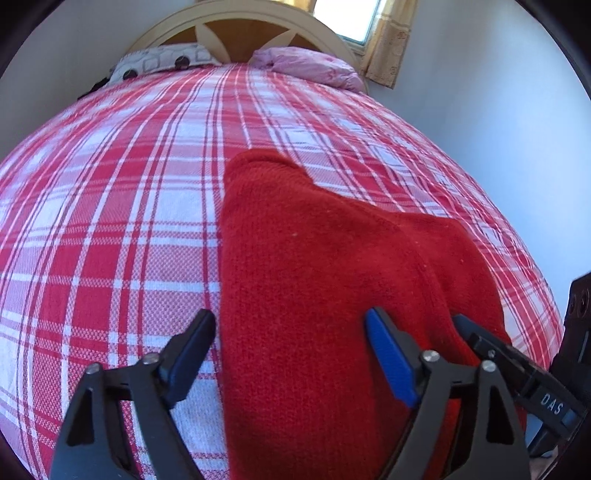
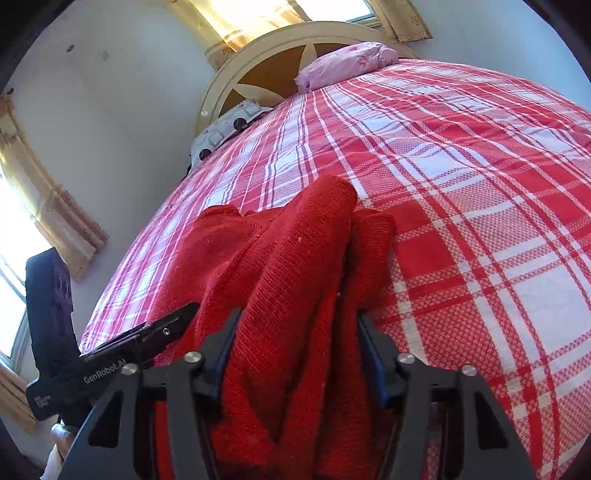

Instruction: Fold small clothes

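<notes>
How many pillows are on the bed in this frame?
2. A white patterned pillow lies at the headboard's left side, and a pink pillow at its right, both at the far end of the plaid bedspread. None seem hidden.

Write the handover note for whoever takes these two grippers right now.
Left gripper: jaws stand wide over the near left edge of the red knitted garment; pads not pressing on it.
Right gripper: bunched folds of the garment sit between its fingers; whether the pads are clamping cannot be told.
Where: the garment lies on the red and white plaid bedspread, near end toward the grippers, far end toward the headboard.
Done: garment is doubled up in rough lengthwise folds.
Left: take both near corners, fold neatly, flatten.
</notes>
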Available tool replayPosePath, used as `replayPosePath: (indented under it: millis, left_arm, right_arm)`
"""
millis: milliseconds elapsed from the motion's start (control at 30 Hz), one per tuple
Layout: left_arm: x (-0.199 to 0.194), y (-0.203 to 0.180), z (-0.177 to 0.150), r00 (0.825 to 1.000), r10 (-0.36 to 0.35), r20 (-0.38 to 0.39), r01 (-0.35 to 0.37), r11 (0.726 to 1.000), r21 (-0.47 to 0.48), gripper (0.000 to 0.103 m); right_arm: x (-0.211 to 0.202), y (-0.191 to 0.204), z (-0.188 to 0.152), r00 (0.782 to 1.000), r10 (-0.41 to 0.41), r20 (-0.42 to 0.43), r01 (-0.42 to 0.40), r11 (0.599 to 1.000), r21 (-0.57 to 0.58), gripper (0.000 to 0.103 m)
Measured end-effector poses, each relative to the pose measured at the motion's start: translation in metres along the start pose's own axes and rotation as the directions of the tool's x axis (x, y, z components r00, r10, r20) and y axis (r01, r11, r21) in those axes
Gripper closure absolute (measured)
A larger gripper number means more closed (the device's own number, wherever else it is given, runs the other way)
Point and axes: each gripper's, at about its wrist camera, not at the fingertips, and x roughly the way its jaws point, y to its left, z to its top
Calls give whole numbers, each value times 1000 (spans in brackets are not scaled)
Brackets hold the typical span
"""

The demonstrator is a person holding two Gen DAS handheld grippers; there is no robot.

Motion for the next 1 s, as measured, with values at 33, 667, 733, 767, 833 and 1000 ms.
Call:
replayPosePath:
  millis: [33, 667, 733, 767, 833, 1000]
  left_arm:
    - [-1, -3, -1, 1000, 2, 9, -2, 1000, 16, 25]
    - [5, 3, 2, 999, -38, -15, 37, 999, -30, 24]
    - [6, 5, 2, 999, -50, -21, 49, 998, -45, 24]
    - [6, 5, 1, 998, -51, -20, 50, 998, -46, 24]
    - [3, 2, 0, 999, -46, -11, 46, 998, -31, 28]
    - [-1, -7, 0, 1000, -25, 9, 25, 1000, 16, 39]
  right_arm:
    - [0, -1, 0, 1000, 10, 0, -10, 1000, 7, 48]
    - [0, -11, -1, 998, 67, -1, -67, 995, 72, 47]
    - [0, -10, -1, 998, 57, 2, -57, 996, 62, 48]
    - [-1, -8, -1, 999, 47, 6, -48, 998, 52, 51]
    - [-3, -4, -2, 999, 30, 20, -30, 999, 25, 55]
    - [-7, 3, -3, 999, 0, 41, 1, 1000, -12, 59]
